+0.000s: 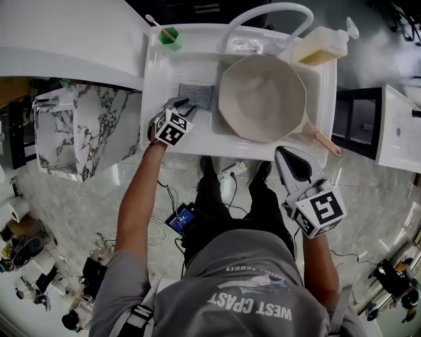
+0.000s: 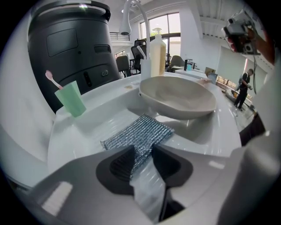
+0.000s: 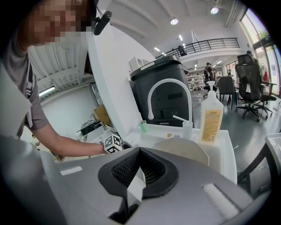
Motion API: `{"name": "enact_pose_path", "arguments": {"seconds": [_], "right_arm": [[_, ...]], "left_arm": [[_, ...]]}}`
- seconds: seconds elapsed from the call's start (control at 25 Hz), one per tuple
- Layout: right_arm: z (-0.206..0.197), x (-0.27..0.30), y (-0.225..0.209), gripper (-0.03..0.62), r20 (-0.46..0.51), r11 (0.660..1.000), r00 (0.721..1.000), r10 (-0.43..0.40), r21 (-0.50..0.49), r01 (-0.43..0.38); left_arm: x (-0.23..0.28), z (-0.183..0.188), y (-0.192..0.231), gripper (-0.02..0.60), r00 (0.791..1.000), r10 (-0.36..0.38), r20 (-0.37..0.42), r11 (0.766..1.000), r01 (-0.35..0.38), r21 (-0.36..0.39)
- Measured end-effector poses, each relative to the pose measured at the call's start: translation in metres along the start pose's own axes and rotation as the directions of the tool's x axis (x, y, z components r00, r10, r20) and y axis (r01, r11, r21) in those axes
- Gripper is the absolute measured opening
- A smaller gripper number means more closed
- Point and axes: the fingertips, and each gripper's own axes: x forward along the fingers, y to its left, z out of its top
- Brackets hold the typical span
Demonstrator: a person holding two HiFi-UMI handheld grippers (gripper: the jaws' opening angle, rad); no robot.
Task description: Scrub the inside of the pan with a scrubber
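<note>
A beige pan (image 1: 263,99) rests tilted in the white sink (image 1: 158,85), its copper handle (image 1: 325,141) reaching over the front right rim. A grey metallic scrubber (image 2: 140,134) lies flat on the sink floor left of the pan (image 2: 180,94). My left gripper (image 2: 141,151) points down at the scrubber (image 1: 196,95), and its near edge sits between the slightly parted fingertips. My right gripper (image 1: 289,158) hovers outside the sink's front edge near the handle, jaws together and empty. In the right gripper view the pan (image 3: 182,149) lies ahead of that gripper (image 3: 139,154).
A green cup (image 1: 170,37) with a toothbrush stands at the sink's back left corner. A soap bottle (image 1: 322,47) stands at the back right beside the arched white faucet (image 1: 270,13). A marble block (image 1: 85,131) sits left of the sink.
</note>
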Motion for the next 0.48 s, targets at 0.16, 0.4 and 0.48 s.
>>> {"name": "enact_pose_path", "arguments": {"seconds": [0.16, 0.4, 0.48], "right_arm": [[0.0, -0.002, -0.002, 0.002, 0.002, 1.0, 1.0, -0.005, 0.005, 0.005], [-0.001, -0.008, -0.009, 0.002, 0.004, 1.0, 1.0, -0.019, 0.014, 0.018], [-0.002, -0.011, -0.012, 0.002, 0.006, 1.0, 1.0, -0.025, 0.019, 0.025]], "left_arm": [[-0.001, 0.003, 0.0, 0.07, 1.0, 0.016, 0.012, 1.0, -0.016, -0.008], [-0.005, 0.009, 0.004, 0.017, 0.998, 0.056, 0.035, 0.996, -0.053, -0.077], [-0.012, 0.016, 0.005, 0.015, 0.995, 0.069, 0.072, 0.989, -0.059, -0.137]]}}
